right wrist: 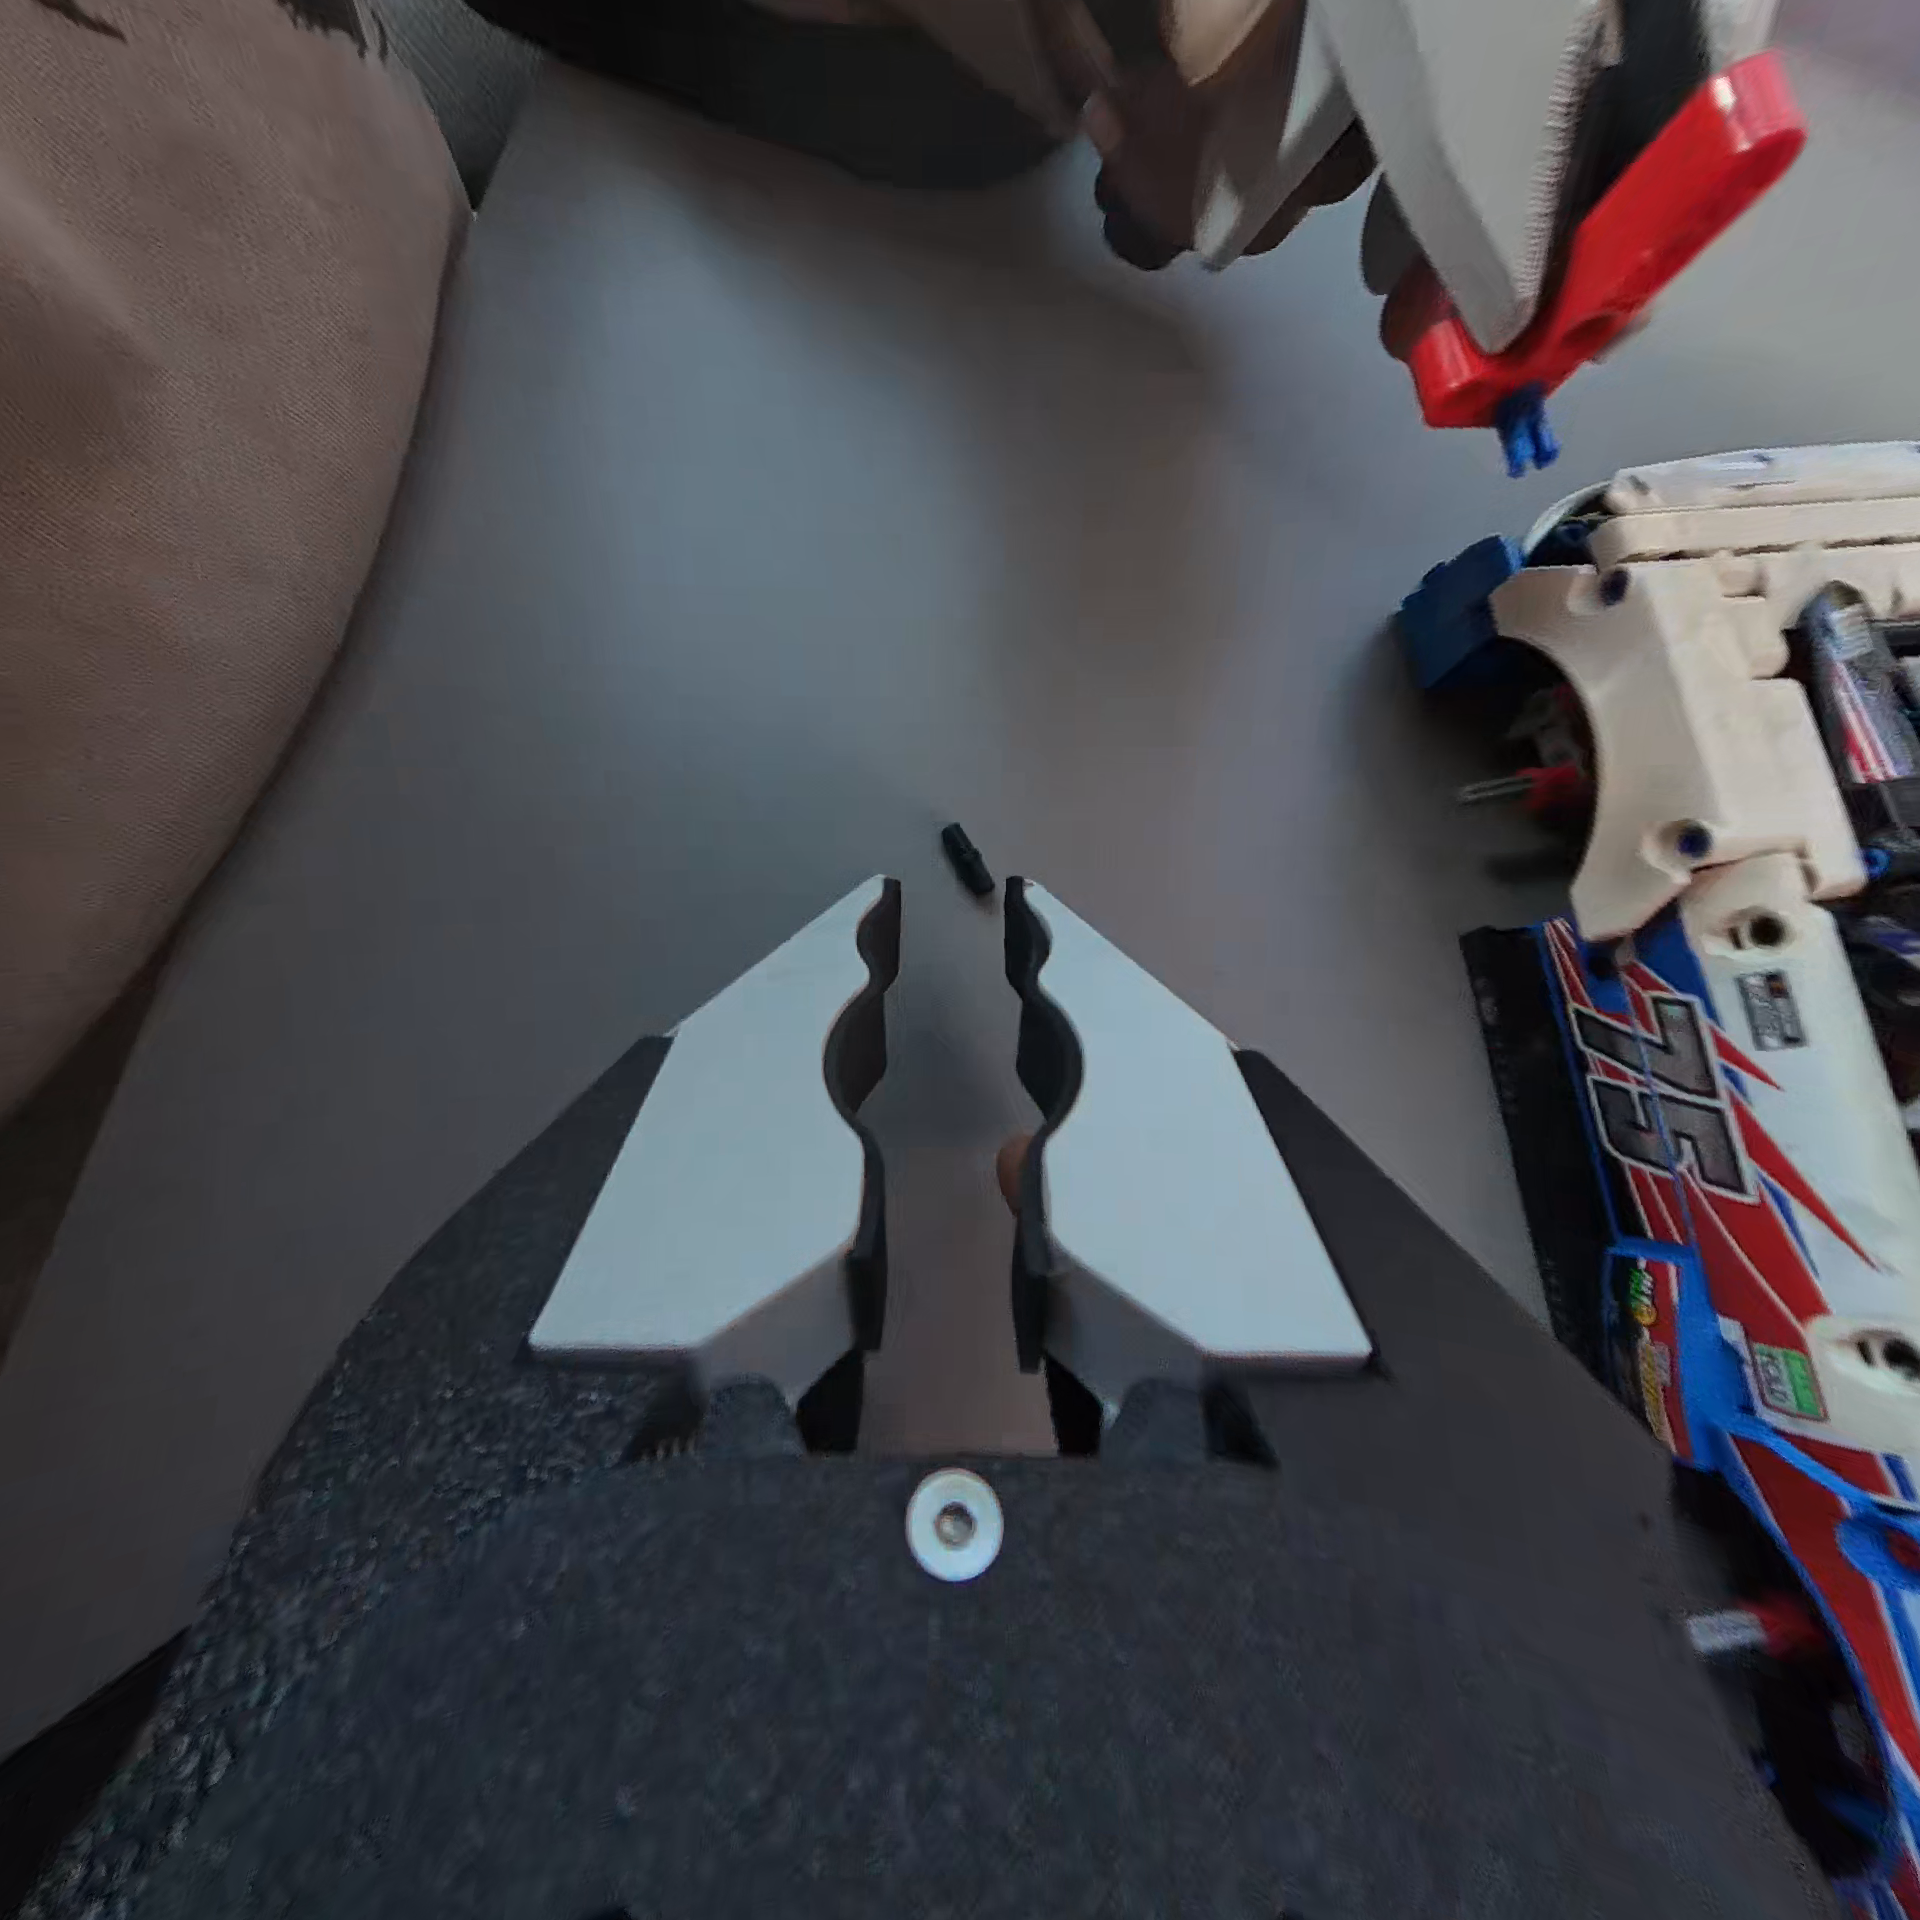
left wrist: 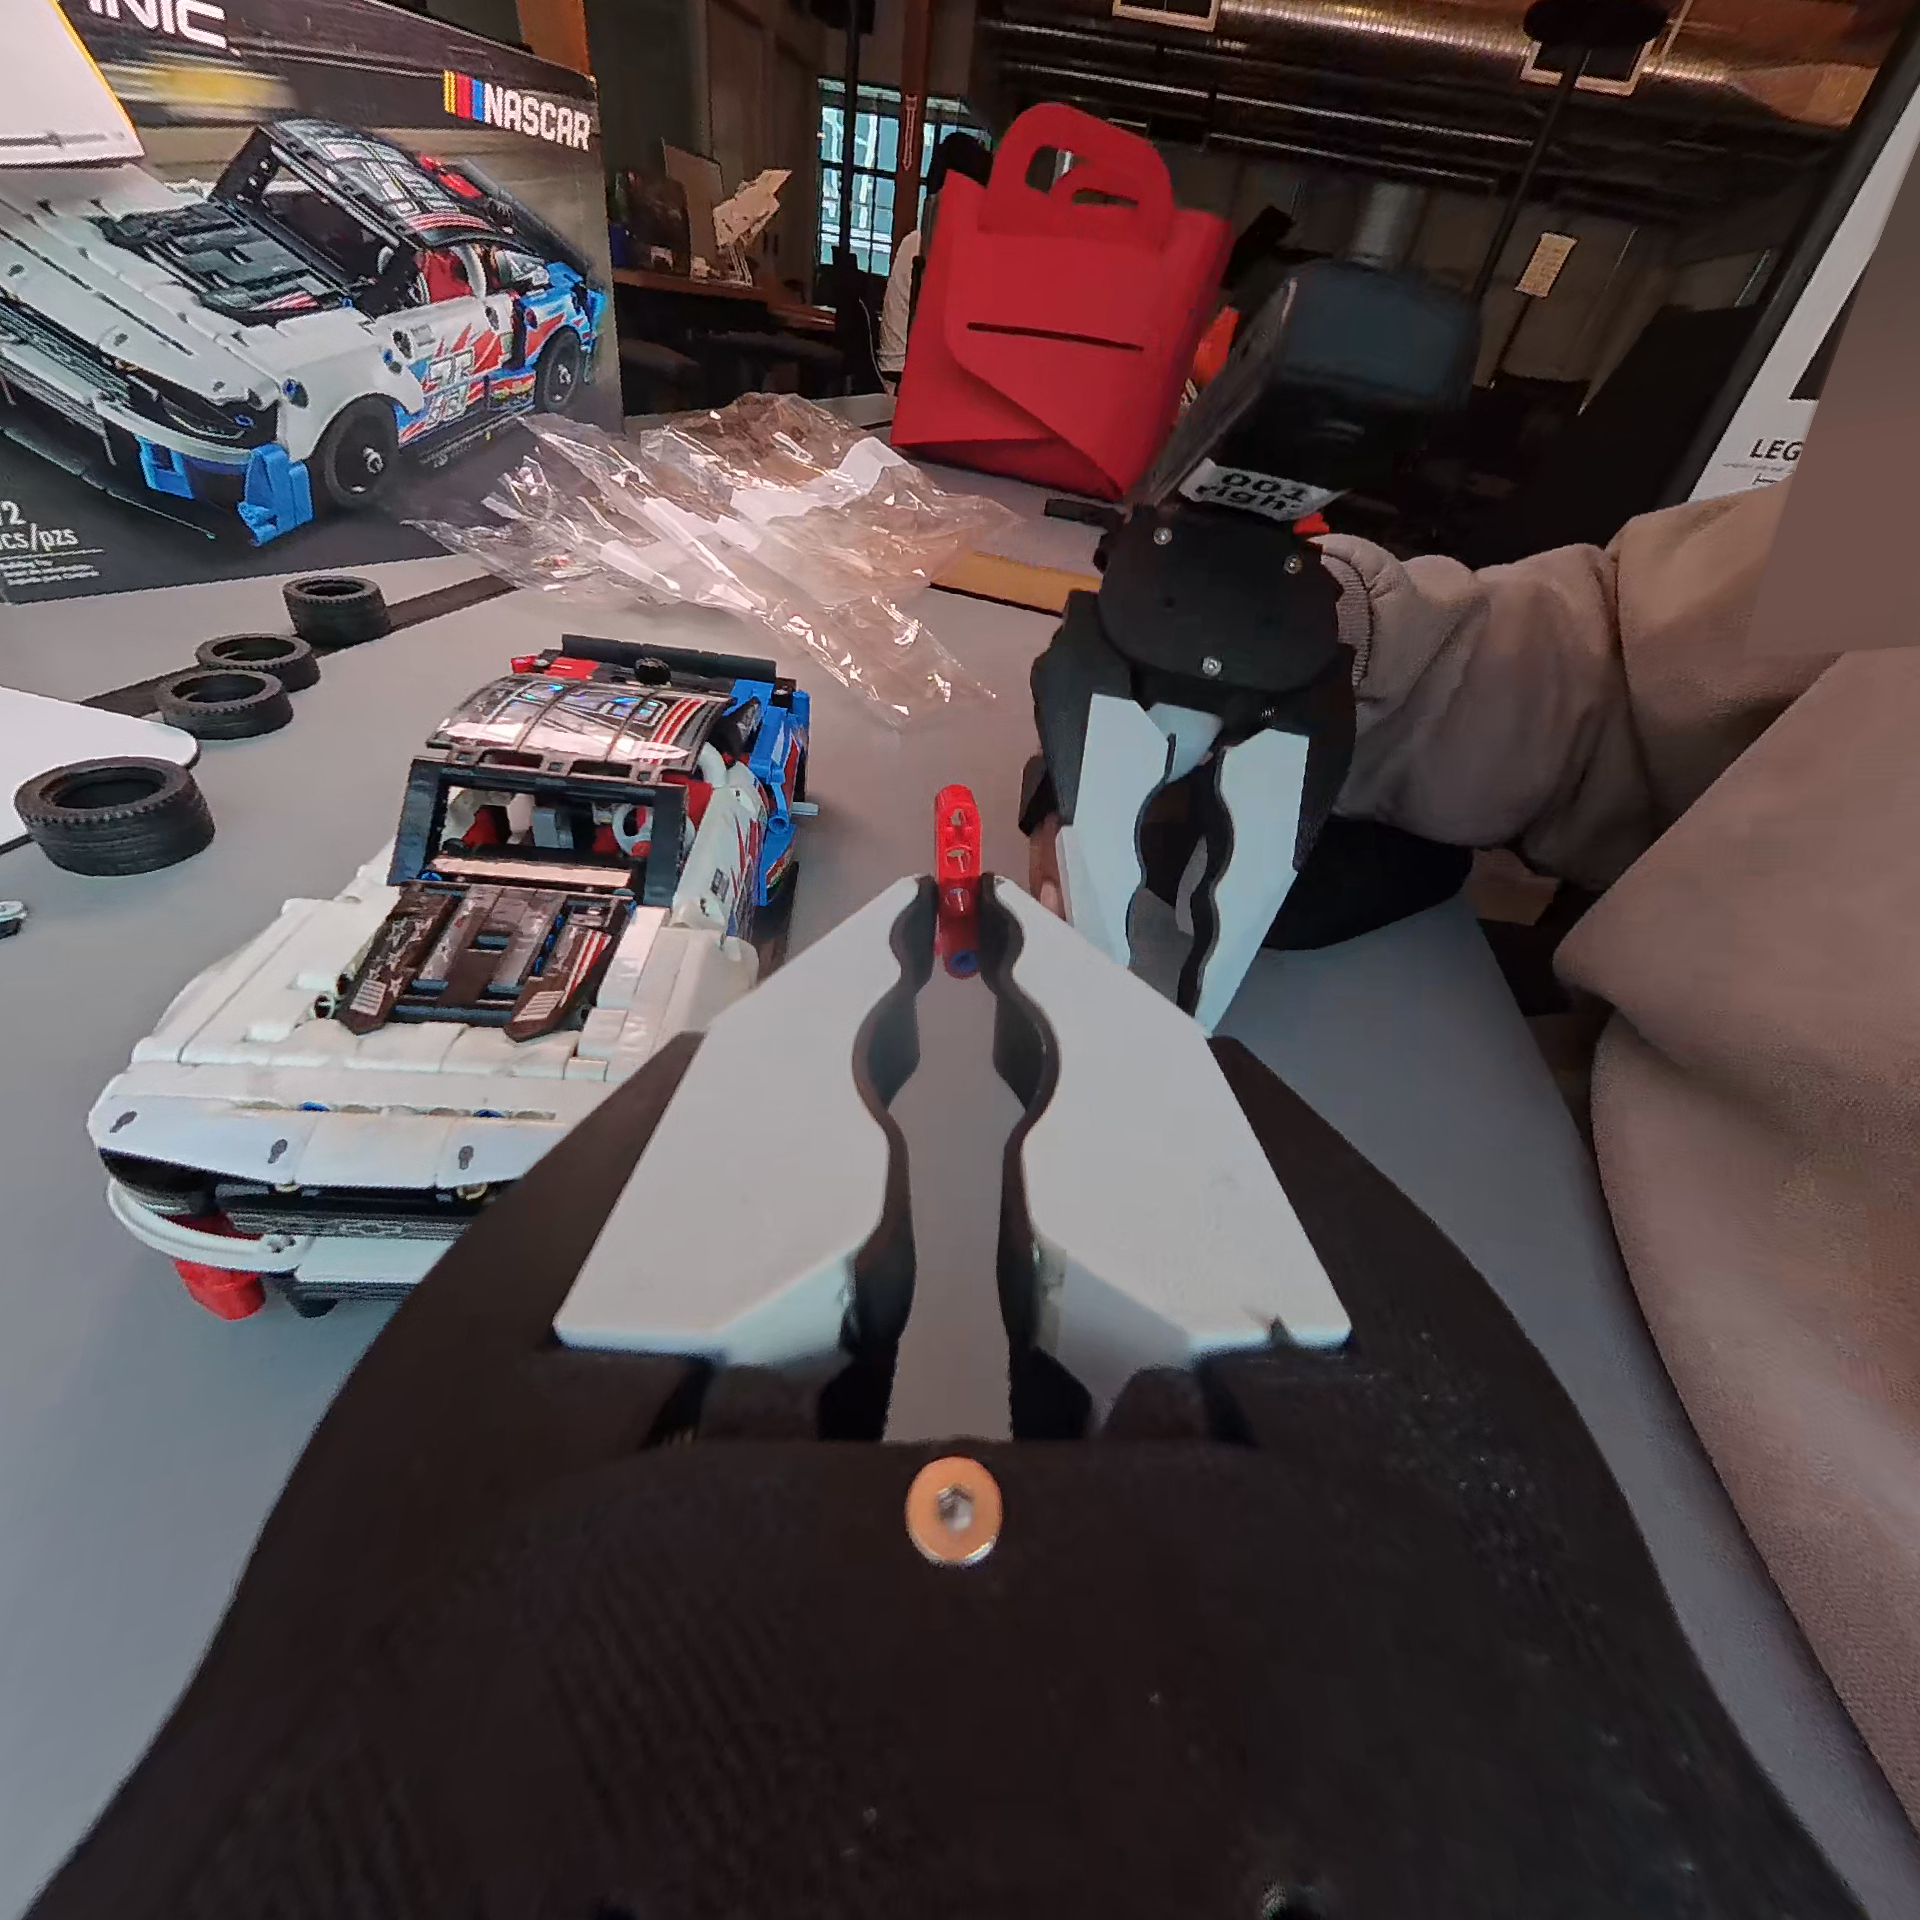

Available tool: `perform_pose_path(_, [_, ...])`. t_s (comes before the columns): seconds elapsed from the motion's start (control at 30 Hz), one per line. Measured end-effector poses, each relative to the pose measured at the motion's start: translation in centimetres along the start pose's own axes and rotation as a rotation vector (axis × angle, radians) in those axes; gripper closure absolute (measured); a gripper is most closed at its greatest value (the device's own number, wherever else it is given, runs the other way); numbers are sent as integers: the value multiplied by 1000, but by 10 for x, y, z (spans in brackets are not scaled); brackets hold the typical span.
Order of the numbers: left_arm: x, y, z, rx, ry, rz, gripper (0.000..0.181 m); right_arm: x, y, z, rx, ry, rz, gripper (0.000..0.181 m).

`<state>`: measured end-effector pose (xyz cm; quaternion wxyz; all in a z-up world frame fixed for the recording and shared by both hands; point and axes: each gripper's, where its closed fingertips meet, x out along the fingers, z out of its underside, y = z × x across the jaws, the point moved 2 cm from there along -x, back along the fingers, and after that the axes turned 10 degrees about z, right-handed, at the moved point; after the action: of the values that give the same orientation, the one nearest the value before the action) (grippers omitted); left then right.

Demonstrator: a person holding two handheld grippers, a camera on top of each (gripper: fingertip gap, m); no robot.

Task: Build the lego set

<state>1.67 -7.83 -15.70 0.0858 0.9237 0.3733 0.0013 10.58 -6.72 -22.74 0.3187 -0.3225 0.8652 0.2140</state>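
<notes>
My left gripper [left wrist: 954, 883] is shut on a red lego beam [left wrist: 954, 844] with a blue pin at its lower end, held above the grey table. It also shows in the right wrist view [right wrist: 1538, 301] with the red beam [right wrist: 1662, 208]. The white, blue and red lego race car [left wrist: 488, 966] stands left of it and shows at the right edge of the right wrist view [right wrist: 1704, 935]. My right gripper [right wrist: 951, 883] is open and points down at the table, with a small black pin [right wrist: 966, 857] lying just past its fingertips. It shows in the left wrist view [left wrist: 1210, 997].
Several black tyres [left wrist: 114, 800] lie at the left. The set's box [left wrist: 301, 301] stands at the back left, with empty clear bags [left wrist: 727, 520] and a red paper bag [left wrist: 1060, 312] behind. A person's beige sleeve [left wrist: 1558, 707] lies on the right. About 11 centimeters separates my left fingertips from my right.
</notes>
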Motion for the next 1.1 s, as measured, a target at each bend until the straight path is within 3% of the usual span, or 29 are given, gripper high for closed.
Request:
perform_pose_path(0.3, [2, 0, 10, 2, -57, 1, 176, 21, 2, 2, -81, -129, -90, 168])
perform_pose_path(0.53, [5, 3, 18, -17, -111, 30, 176, 22, 0, 1, -61, -132, -54, 179])
perform_pose_path(0.73, [8, 6, 28, -60, -163, 70, 176, -7, 46, -22, 106, 140, 209, 178])
perform_pose_path(0.87, [12, 10, 34, -60, -192, 102, 176, -8, 46, -39, 185, 225, 167, 178])
perform_pose_path(1.1, [18, 17, 42, -14, -266, 129, 176, -2, 36, -35, 174, 236, 116, 178])
